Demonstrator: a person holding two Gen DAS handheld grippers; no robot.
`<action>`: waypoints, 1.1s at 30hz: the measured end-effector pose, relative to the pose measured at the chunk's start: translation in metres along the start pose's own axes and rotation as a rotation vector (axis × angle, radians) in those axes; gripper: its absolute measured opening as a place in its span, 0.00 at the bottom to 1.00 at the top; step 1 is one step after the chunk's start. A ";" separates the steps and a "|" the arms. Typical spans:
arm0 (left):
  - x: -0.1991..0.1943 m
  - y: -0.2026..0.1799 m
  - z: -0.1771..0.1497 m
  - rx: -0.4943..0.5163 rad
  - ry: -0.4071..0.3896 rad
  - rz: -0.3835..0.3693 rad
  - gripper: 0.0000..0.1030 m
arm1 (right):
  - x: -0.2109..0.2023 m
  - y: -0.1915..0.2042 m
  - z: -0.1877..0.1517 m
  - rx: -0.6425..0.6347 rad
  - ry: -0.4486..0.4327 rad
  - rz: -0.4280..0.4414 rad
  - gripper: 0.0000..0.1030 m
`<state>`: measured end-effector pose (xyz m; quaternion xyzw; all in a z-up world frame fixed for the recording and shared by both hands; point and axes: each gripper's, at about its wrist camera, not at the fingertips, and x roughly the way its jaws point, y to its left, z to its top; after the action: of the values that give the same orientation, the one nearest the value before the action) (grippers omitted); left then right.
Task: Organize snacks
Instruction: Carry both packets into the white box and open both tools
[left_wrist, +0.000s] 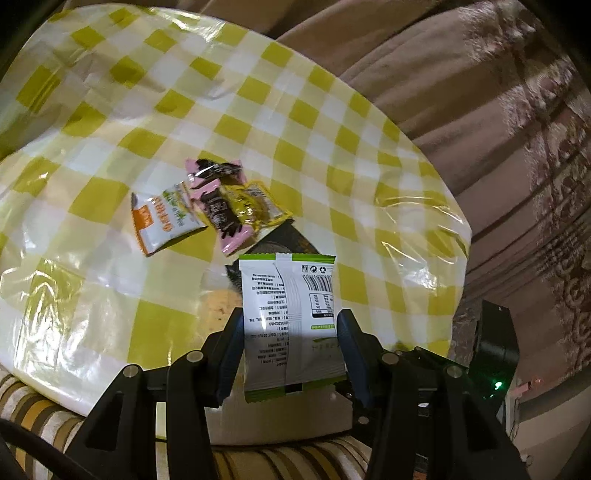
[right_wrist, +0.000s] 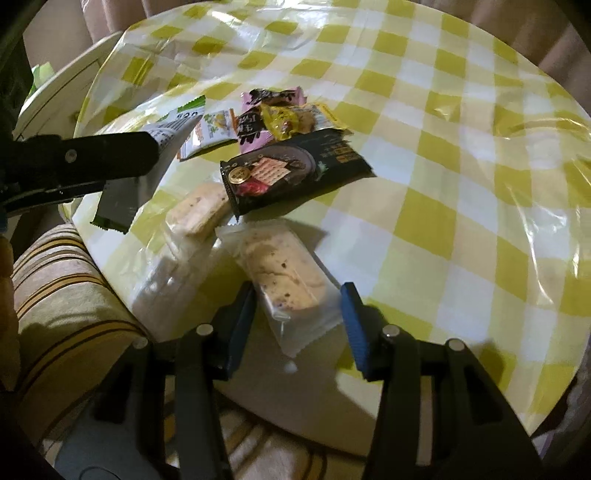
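In the left wrist view my left gripper (left_wrist: 290, 325) is shut on a white-and-green snack packet (left_wrist: 291, 295), held upright with its barcode side facing me. The right wrist view shows that gripper (right_wrist: 147, 147) side-on at the left with the same packet (right_wrist: 173, 125). My right gripper (right_wrist: 297, 306) is shut on a clear-wrapped biscuit (right_wrist: 284, 273) just above the table. A second clear-wrapped biscuit (right_wrist: 199, 210), a dark cracker packet (right_wrist: 295, 170) and a heap of small snacks lie beyond: a white-orange packet (left_wrist: 162, 221), pink-and-black packets (left_wrist: 229, 225) and a yellow one (left_wrist: 255, 206).
The round table (right_wrist: 443, 184) has a yellow-and-white checked cloth under shiny clear plastic. A striped cushion (right_wrist: 55, 295) lies at its near left edge. Brown upholstery (left_wrist: 480, 129) rises past the far right edge, and white furniture (right_wrist: 55, 92) stands at the left.
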<state>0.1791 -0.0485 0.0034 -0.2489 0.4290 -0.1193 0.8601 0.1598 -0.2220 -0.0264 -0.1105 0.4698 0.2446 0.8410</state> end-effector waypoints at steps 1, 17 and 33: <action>0.000 -0.002 0.000 0.006 0.001 0.000 0.49 | -0.005 -0.002 -0.003 0.010 -0.008 -0.002 0.49; 0.032 -0.116 -0.046 0.226 0.174 -0.159 0.49 | -0.115 -0.089 -0.098 0.296 -0.128 -0.170 0.49; 0.128 -0.266 -0.165 0.553 0.573 -0.200 0.49 | -0.165 -0.181 -0.224 0.591 -0.096 -0.375 0.49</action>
<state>0.1274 -0.3814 -0.0261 -0.0054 0.5766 -0.3779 0.7243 0.0160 -0.5207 -0.0143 0.0650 0.4516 -0.0557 0.8881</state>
